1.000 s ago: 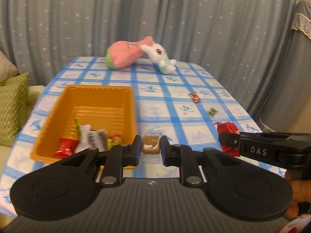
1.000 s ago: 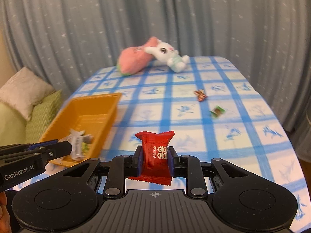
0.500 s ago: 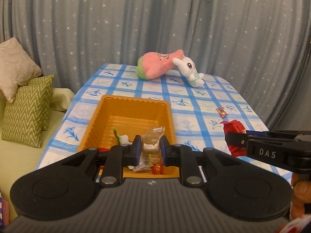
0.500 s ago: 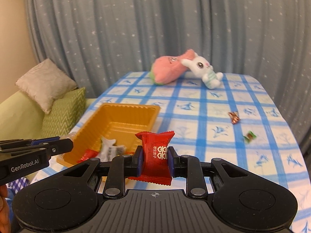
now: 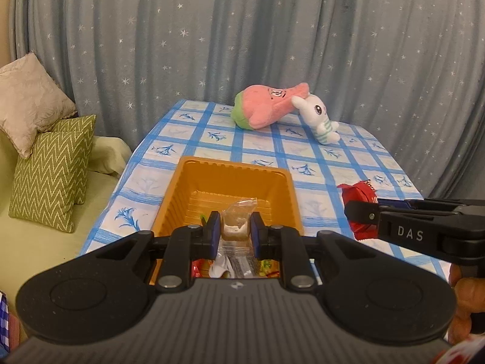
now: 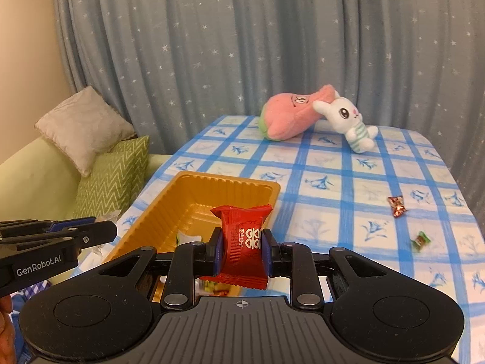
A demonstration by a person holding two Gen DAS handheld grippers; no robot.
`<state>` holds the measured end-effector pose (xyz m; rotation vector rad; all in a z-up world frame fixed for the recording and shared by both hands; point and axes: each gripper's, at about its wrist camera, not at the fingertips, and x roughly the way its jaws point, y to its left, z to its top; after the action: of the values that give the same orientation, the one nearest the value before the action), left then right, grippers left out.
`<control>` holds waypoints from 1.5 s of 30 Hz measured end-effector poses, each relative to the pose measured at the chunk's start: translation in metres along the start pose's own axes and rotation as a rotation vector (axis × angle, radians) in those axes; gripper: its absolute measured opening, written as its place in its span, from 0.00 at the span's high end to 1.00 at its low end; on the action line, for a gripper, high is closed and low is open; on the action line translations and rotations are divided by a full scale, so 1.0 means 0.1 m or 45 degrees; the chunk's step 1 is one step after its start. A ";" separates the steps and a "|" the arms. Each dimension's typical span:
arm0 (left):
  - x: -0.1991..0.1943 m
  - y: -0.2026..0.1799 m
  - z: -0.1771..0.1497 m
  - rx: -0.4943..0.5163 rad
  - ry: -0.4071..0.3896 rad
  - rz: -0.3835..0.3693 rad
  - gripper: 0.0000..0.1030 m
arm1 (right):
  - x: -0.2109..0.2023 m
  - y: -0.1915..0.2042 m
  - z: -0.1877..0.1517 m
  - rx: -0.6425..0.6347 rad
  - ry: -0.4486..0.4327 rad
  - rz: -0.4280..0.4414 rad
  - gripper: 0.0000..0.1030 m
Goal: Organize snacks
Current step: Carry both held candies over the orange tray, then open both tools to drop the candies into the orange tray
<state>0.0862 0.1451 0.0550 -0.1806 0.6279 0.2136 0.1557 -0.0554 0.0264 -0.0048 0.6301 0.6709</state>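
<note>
Both grippers have swung over the tray. Left gripper clamps a clear-wrapped snack; right gripper clamps a red packet.

My left gripper clamps a wrapped snack over the tray at 12 o'clock. My right gripper, at 3 o'clock, clamps a packet. Two candies lie on the table at 2 o'clock; plush toys behind.
</note>
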 end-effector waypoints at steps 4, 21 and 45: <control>0.15 0.06 0.06 -0.007 0.016 0.003 0.82 | 0.18 0.02 0.05 -0.011 0.018 0.014 0.75; 0.75 0.30 0.15 -0.044 0.087 0.023 0.82 | 0.86 0.09 0.17 -0.048 0.104 0.053 0.75; 0.61 0.70 -0.06 -0.153 0.119 0.090 0.65 | 0.98 0.16 0.18 -0.019 0.139 0.095 0.74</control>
<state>0.1133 0.2201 0.0063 -0.2857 0.7151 0.3125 0.2156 0.0181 -0.0090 -0.0325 0.7333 0.7510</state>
